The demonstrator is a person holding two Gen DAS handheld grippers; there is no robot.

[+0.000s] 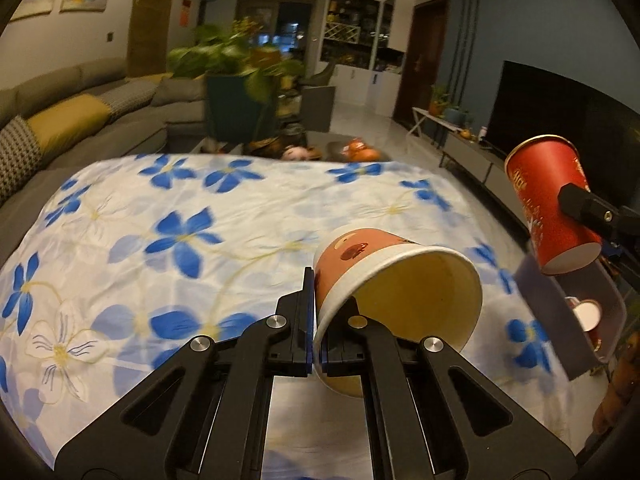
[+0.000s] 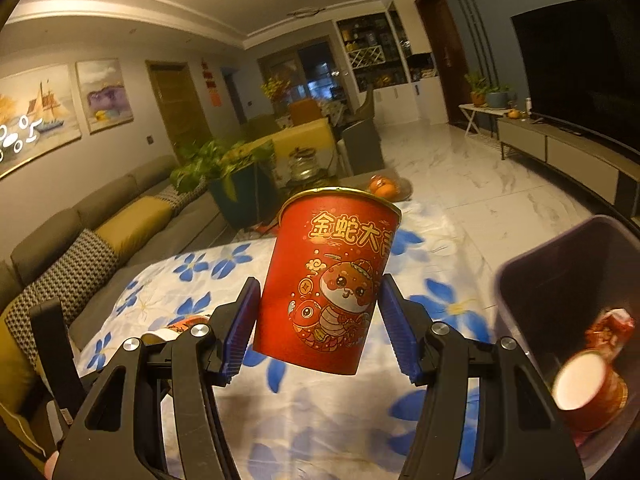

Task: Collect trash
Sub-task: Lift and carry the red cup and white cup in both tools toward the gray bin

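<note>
The orange paper cup (image 1: 384,280) lies tipped on its side, mouth toward the camera, over the table's flowered cloth (image 1: 160,240) near the right edge. The left tool (image 1: 317,336) pinches the cup's rim tight between its blue pads. The red cup (image 2: 328,284) with a cartoon snake hangs between the spread pads of the right tool (image 2: 316,320), and I cannot tell if they press it. Just past the table's right edge sits a dark bin (image 2: 560,264) with another red cup (image 2: 588,396) inside.
</note>
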